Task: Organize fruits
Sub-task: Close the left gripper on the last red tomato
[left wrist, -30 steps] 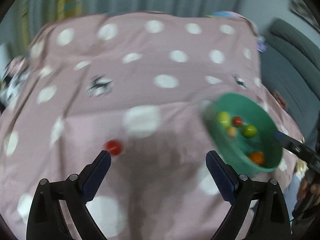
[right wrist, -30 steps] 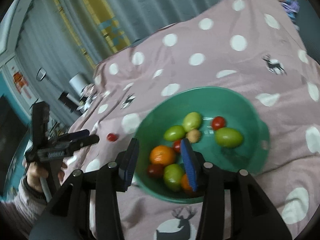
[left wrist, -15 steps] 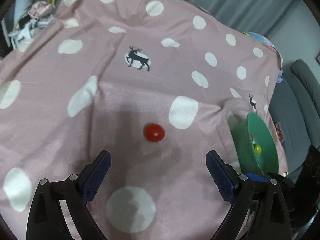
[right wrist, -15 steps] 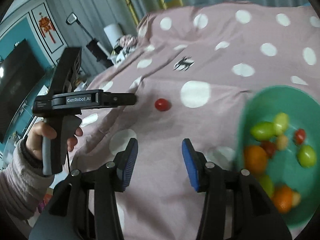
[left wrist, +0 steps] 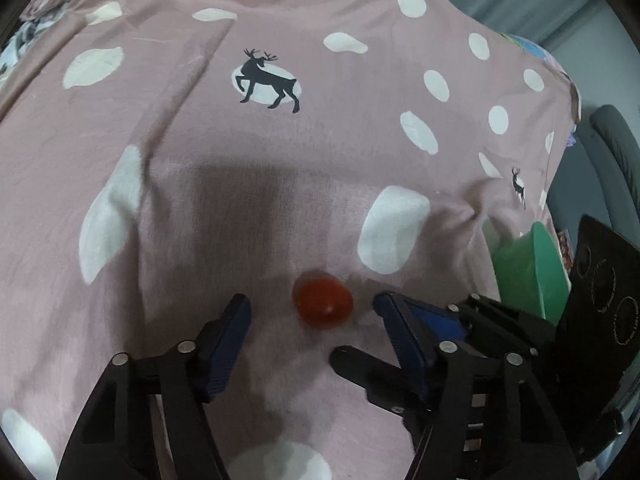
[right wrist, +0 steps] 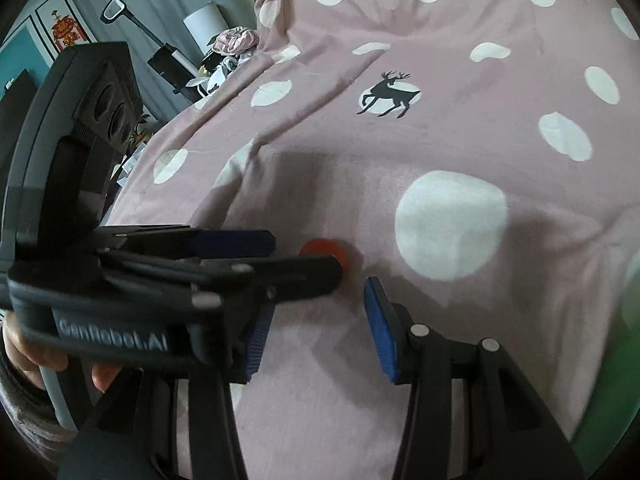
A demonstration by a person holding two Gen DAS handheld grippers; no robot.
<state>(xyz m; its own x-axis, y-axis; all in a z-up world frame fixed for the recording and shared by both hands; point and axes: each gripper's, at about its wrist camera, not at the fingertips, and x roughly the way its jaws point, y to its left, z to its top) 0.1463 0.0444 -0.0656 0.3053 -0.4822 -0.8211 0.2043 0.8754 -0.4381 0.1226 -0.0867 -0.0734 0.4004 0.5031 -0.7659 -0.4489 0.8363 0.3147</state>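
A small red tomato (left wrist: 322, 303) lies on the pink spotted cloth (left wrist: 248, 216). My left gripper (left wrist: 316, 320) is open, low over the cloth, with the tomato between its blue pads, not touching them. My right gripper (right wrist: 316, 328) is open and empty just beside it. In the right wrist view the left gripper (right wrist: 304, 256) crosses from the left and hides part of the tomato (right wrist: 332, 251). The green bowl (left wrist: 532, 272) shows only as an edge at the right.
A grey sofa (left wrist: 616, 152) stands past the cloth's right edge. In the right wrist view, clutter and a lamp (right wrist: 204, 24) stand at the far left of the table, and the green bowl's rim (right wrist: 624, 360) blurs at the right edge.
My left gripper has moved down and forward so the tomato now sits between its pads, which have narrowed. My right gripper has swung left, away from the bowl, close to the left gripper.
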